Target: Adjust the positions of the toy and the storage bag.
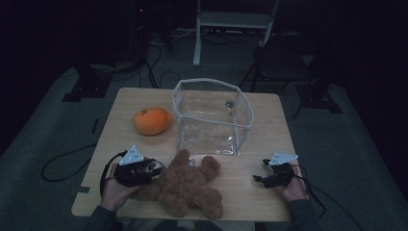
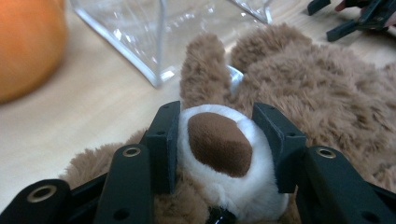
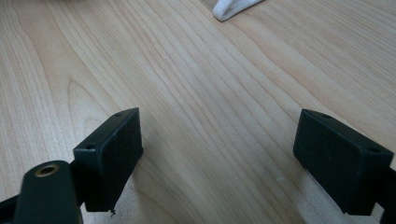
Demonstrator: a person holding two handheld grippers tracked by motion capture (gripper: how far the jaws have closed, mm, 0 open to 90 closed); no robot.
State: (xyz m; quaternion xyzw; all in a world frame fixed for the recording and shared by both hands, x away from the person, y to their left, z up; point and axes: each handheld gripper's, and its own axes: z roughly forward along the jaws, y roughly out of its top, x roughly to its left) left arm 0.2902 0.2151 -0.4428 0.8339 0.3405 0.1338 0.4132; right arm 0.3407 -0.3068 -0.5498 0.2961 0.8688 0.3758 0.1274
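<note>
A brown teddy bear (image 1: 188, 186) lies on its back at the near edge of the wooden table (image 1: 260, 120). My left gripper (image 1: 155, 171) is at the bear's left side. In the left gripper view its jaws press on both sides of the bear's white foot with a brown pad (image 2: 219, 144), so the left gripper (image 2: 219, 114) is shut on it. My right gripper (image 1: 260, 174) rests at the near right of the table; in the right gripper view it (image 3: 219, 135) stands open over bare wood.
A clear plastic bag (image 1: 211, 115) with white edging stands open-topped behind the bear, its corner (image 3: 233, 7) near the right gripper. An orange round fruit (image 1: 151, 120) lies to the bag's left. Dark floor with cables and stands surrounds the table.
</note>
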